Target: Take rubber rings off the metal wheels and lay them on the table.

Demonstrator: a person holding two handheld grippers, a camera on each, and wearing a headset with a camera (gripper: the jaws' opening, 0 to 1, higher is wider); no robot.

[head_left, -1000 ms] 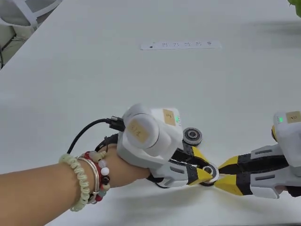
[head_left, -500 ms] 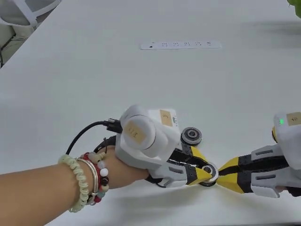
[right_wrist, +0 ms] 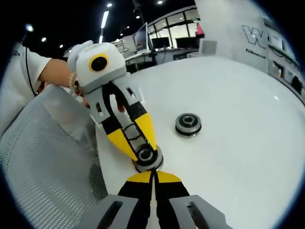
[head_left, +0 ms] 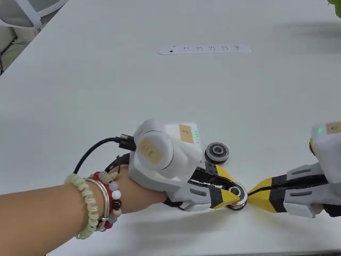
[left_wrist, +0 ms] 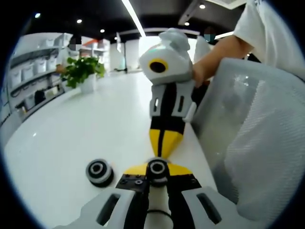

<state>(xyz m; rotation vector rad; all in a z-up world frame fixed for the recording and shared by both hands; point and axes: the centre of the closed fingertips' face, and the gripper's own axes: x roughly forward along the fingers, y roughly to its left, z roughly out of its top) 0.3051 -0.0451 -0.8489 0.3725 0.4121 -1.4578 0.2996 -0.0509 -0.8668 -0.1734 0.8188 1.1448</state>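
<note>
Rubber ring (right_wrist: 143, 165) should be soft and stretchy on the stiff metal wheel (head_left: 237, 195) your left tool (left_wrist: 157, 170) pinches at the tabletop's (head_left: 106, 80) near edge. Your right tool (right_wrist: 152, 172), tips pressed together, meets its rim: grip the ring's outer lip there

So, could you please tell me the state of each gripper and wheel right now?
left gripper: shut on the held wheel
right gripper: jaws together, tips at that wheel's edge
second wheel: lying flat on the table, free, dark ring on
</note>
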